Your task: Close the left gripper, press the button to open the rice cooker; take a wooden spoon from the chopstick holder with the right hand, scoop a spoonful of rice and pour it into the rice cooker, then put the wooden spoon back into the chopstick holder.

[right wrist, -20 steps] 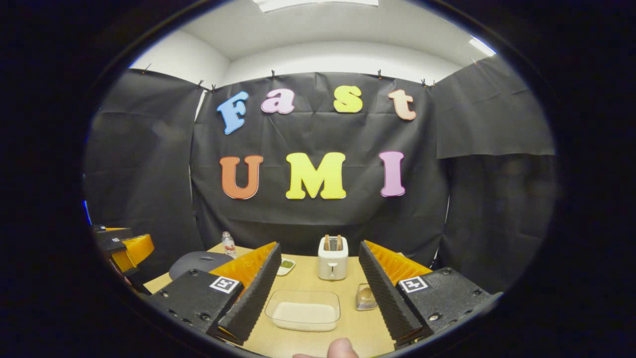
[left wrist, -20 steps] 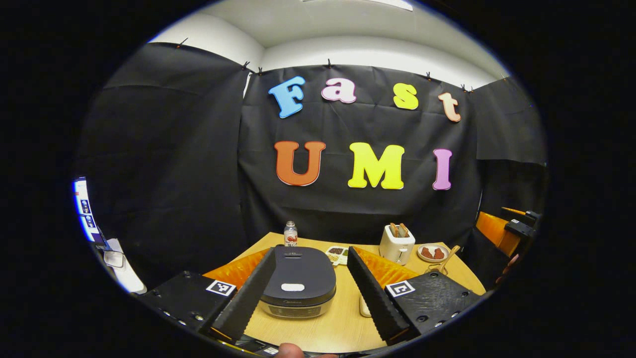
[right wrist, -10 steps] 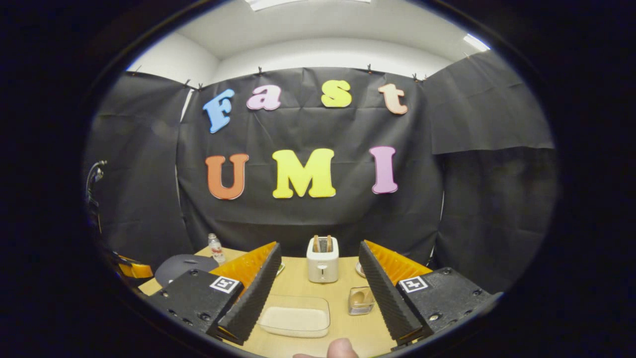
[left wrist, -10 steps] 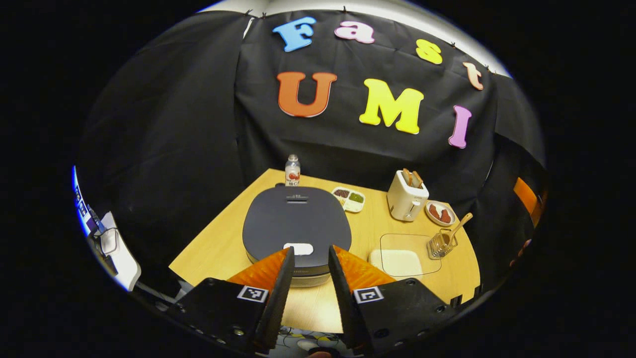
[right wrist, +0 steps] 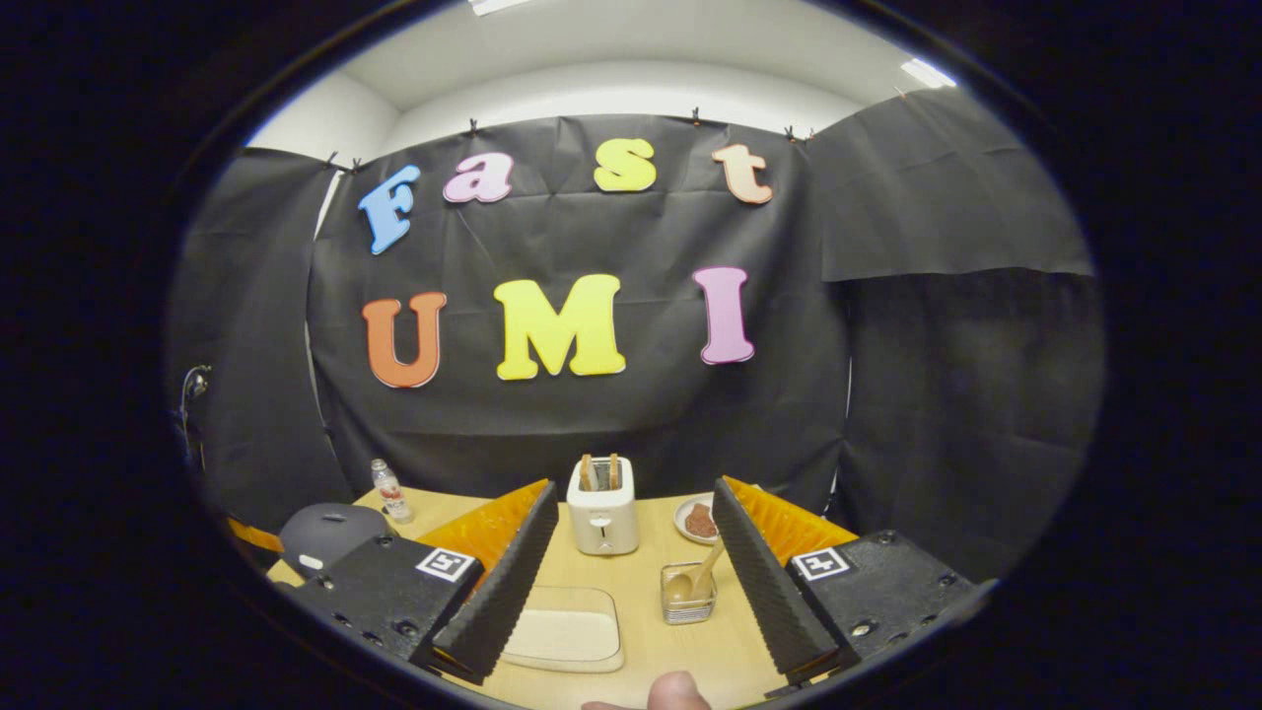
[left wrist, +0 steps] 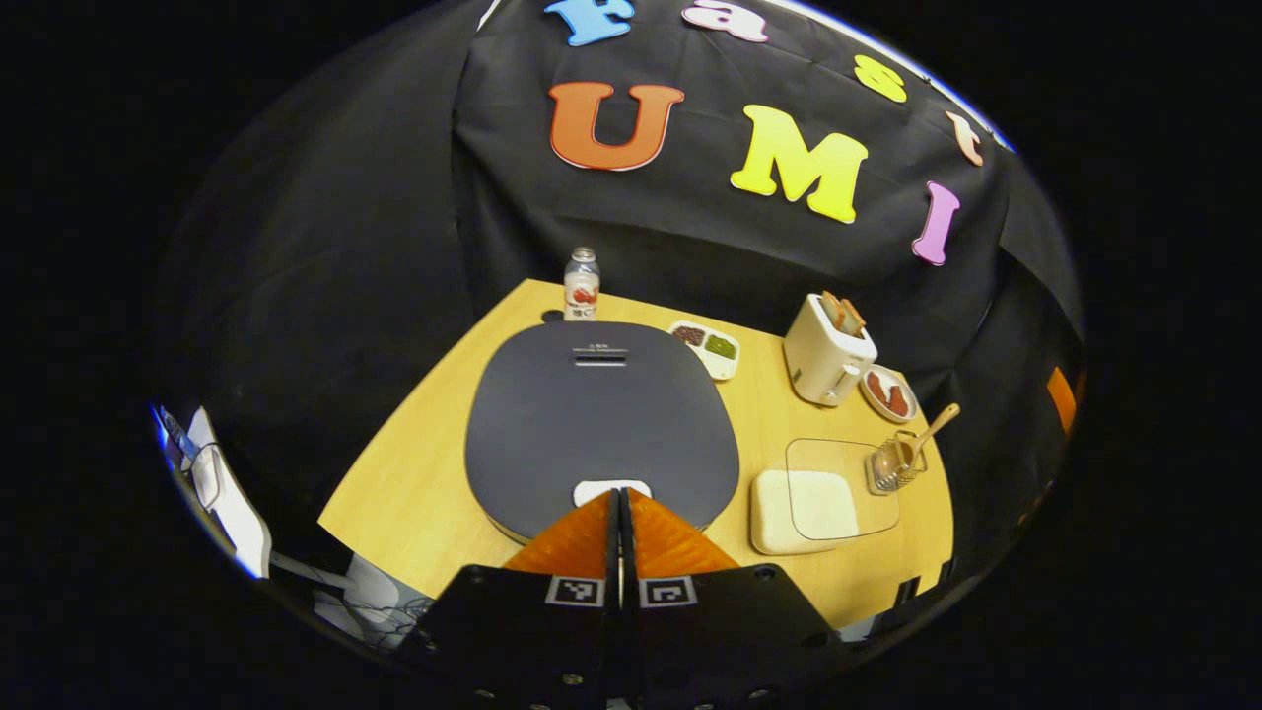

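My left gripper is closed, its tips just at the white button on the dark grey oval rice cooker; my right gripper is spread wide, the wooden spoon standing in the wire chopstick holder right of the cooker on the wooden desk

Rice cooker lid at frame centre looks matt dark plastic, smooth, its button a glossier pale plastic; table is light wood-look, smooth with a slight sheen. Chopstick holder at right is shiny metal wire, wooden spoon in it plain matt wood, the rice container beside it clear glossy plastic. Toaster at lower centre is smooth cream plastic or enamel, cannot tell which; bottle clear plastic, booth wall matt creased cloth.
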